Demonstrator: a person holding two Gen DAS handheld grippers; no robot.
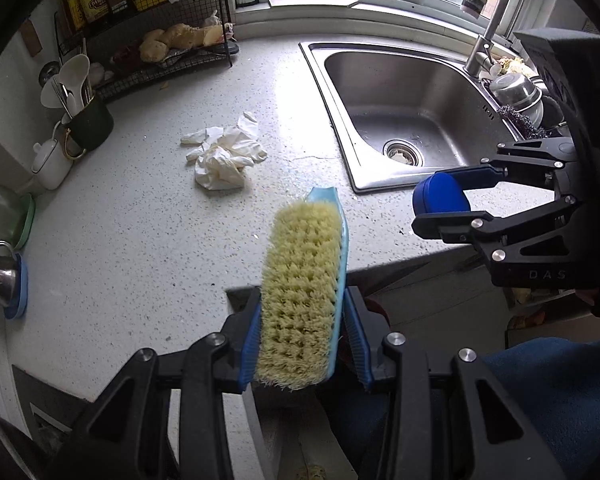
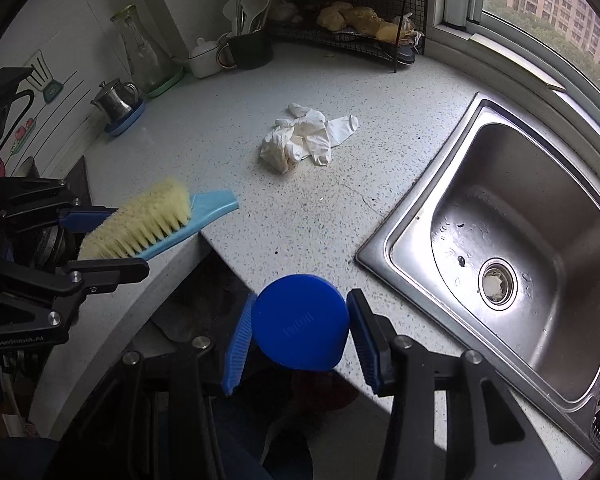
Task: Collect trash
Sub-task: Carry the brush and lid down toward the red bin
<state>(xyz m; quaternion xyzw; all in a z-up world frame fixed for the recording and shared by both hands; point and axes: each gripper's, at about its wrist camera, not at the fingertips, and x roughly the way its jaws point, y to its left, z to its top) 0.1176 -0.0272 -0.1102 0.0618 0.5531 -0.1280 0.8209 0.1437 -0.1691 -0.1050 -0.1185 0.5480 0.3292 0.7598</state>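
Holding a scrubbing brush (image 1: 304, 292) clamped between the blue pads of the left gripper (image 1: 304, 344), bristles facing the camera and pale-blue handle pointing out over the counter edge, a person stands ready at a speckled kitchen countertop (image 1: 140, 240). The right gripper (image 2: 298, 336) is closed on a round blue plastic piece (image 2: 300, 322), seemingly the grip end of a dustpan, though the rest of it is hidden below the view.

The trash in question, a crumpled heap of white disposable gloves (image 1: 224, 156), lies in the open middle of the countertop, well apart from both tools, between the wire rack (image 1: 156, 52) at the back and the steel sink (image 1: 412, 112) to the right. A few pale crumbs dot the surface near the counter's front edge.

Doing this step well likely means bringing the brush down beyond the gloves and sweeping them toward the front edge in one low, steady stroke, with the blue piece set just beside the heap to receive them. Light, limp latex can roll under stiff bristles or skid sideways toward the sink, so a flat bristle contact and a short path look safest.
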